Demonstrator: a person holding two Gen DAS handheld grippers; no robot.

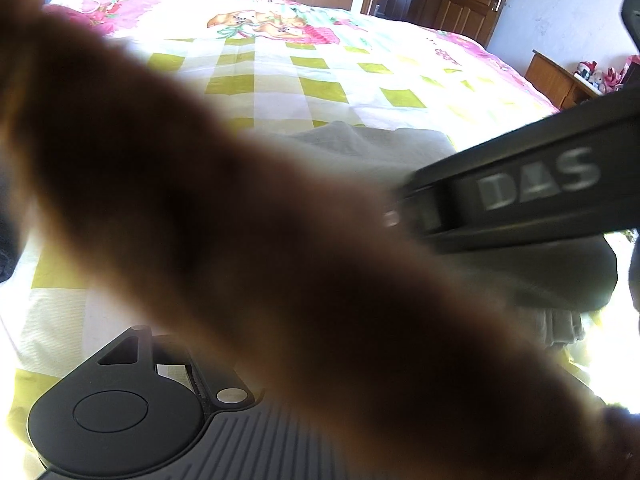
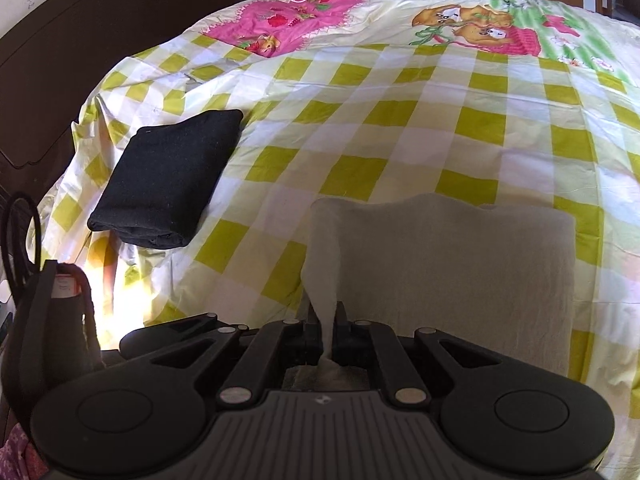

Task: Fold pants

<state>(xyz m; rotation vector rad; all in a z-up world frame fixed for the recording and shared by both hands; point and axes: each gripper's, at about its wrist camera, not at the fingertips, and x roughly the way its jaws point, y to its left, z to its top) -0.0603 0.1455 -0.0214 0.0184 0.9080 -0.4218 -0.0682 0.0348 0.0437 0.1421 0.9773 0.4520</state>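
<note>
The pants (image 2: 460,272) are pale grey and lie folded into a rough rectangle on the chequered bed sheet (image 2: 360,128). My right gripper (image 2: 326,328) is shut on a pinched-up fold at the pants' near left edge, and the cloth rises between its fingers. In the left wrist view a blurred forearm (image 1: 240,220) crosses close to the lens and hides the left gripper's fingers. Only that gripper's black housing (image 1: 120,412) shows at the bottom. A strip of the pants (image 1: 360,140) shows beyond the arm.
A folded black garment (image 2: 168,176) lies on the bed to the left of the pants. A dark bag (image 2: 48,320) stands at the bed's near left corner, by the dark headboard (image 2: 80,40). A black housing marked DAS (image 1: 520,196) reaches in from the right.
</note>
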